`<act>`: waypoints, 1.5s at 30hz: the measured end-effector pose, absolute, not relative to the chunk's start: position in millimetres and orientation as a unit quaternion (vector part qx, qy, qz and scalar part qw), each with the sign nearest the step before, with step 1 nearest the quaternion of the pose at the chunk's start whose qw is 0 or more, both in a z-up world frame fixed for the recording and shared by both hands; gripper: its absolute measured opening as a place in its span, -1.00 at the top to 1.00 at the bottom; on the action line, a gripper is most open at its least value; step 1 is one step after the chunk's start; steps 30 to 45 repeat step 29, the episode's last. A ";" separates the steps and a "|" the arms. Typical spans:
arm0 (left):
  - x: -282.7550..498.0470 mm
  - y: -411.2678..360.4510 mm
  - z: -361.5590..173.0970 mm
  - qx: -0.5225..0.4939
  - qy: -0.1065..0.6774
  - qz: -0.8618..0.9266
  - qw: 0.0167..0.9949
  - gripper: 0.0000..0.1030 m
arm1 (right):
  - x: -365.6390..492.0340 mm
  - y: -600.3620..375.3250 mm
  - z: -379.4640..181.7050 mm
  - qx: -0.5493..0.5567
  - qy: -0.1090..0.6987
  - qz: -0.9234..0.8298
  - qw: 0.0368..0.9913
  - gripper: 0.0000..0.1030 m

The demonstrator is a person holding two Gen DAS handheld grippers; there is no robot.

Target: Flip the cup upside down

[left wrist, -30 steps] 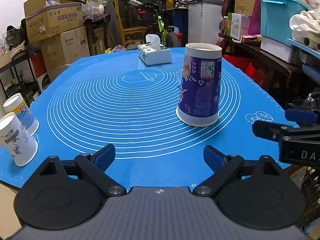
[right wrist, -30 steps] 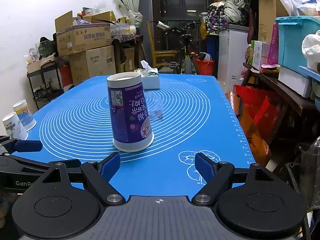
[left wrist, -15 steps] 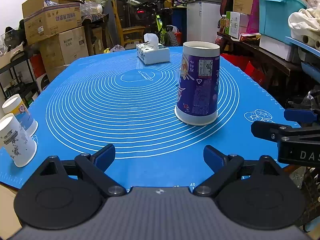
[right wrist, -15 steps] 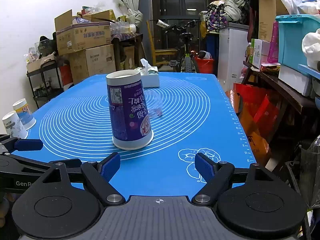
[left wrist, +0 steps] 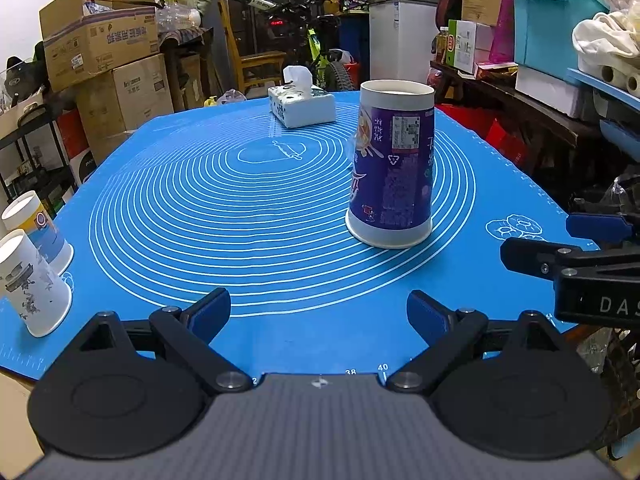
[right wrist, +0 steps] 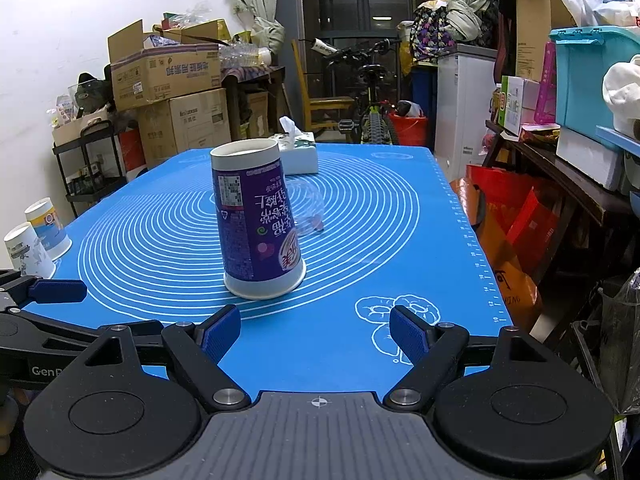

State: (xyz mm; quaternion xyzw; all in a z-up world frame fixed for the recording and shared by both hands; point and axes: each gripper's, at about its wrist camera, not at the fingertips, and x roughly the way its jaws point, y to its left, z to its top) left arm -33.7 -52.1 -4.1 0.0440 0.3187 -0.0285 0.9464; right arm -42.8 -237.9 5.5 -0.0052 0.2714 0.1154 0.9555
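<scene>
Presently the purple cup (left wrist: 392,168) stands mouth-down on the blue mat (left wrist: 240,208), toward its right edge, printed text inverted, wide rim flat; the flip appears done. The left gripper (left wrist: 318,314) and right gripper (right wrist: 316,330) sit spread wide and empty near the mat's near edge, clear of the cup, apparently so it rests undisturbed. Two paper cups (left wrist: 32,280) occupy the near left corner; a tissue box (left wrist: 302,104) sits at the far edge; nothing obstructs.
</scene>
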 end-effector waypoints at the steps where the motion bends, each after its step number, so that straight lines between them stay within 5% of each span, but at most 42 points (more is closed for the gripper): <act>1: -33.7 -52.0 -4.2 0.044 0.319 -0.028 0.946 -0.83 | -43.1 -237.8 5.0 -0.006 0.272 0.115 0.955 -0.64; 45: -32.1 -49.6 -5.3 0.042 0.326 -0.025 0.944 -0.83 | -45.9 -240.8 6.0 0.005 0.270 0.110 0.957 -0.64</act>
